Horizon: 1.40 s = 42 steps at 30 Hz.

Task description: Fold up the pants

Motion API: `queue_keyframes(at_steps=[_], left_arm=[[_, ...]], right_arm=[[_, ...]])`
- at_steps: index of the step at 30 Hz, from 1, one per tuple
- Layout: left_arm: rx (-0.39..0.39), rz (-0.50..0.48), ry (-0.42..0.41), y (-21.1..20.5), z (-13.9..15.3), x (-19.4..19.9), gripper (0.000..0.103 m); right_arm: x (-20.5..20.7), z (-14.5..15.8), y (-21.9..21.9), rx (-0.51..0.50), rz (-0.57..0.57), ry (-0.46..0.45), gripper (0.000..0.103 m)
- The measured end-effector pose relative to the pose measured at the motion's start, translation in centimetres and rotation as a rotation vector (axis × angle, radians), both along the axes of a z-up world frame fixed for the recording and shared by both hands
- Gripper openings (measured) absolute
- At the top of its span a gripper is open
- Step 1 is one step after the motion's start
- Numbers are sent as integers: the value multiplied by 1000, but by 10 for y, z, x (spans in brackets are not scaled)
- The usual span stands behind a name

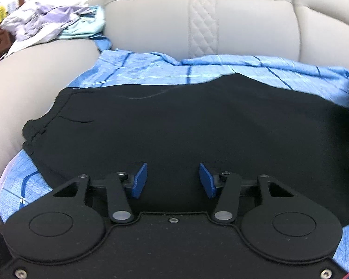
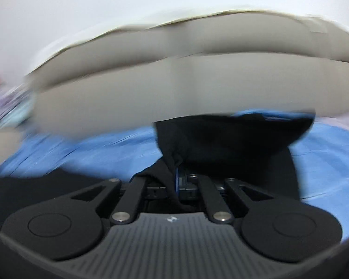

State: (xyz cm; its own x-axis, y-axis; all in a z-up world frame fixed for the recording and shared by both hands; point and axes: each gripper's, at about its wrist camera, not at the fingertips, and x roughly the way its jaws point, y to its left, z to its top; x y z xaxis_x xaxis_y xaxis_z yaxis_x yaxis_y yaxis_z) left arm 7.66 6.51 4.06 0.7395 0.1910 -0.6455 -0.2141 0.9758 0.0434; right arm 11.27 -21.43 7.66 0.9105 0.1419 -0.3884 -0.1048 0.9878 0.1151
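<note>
The black pants (image 1: 174, 121) lie spread on a blue checked sheet (image 1: 139, 69) over a beige sofa seat. My left gripper (image 1: 173, 180) is open, its blue pads (image 1: 139, 180) hovering just over the near part of the pants, holding nothing. My right gripper (image 2: 174, 181) is shut on a bunched end of the black pants (image 2: 232, 144) and holds it lifted above the sheet (image 2: 104, 151). The right wrist view is motion-blurred.
The beige sofa backrest (image 1: 202, 18) rises behind the sheet, and an armrest (image 1: 35, 74) curves at the left. A pile of lilac and mint clothes (image 1: 53, 21) sits on the armrest at the far left.
</note>
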Motion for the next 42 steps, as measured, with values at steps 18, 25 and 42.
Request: queue_keyframes(at_steps=[18, 25, 42], left_arm=[[-100, -37, -74, 14, 15, -8, 45], [-118, -181, -94, -7, 28, -13, 45], [-80, -370, 58, -60, 0, -38, 49]], right_arm=[[-62, -43, 106, -165, 420, 74, 68], [-83, -25, 66, -114, 430, 90, 86], [14, -32, 73, -313, 320, 159, 60]])
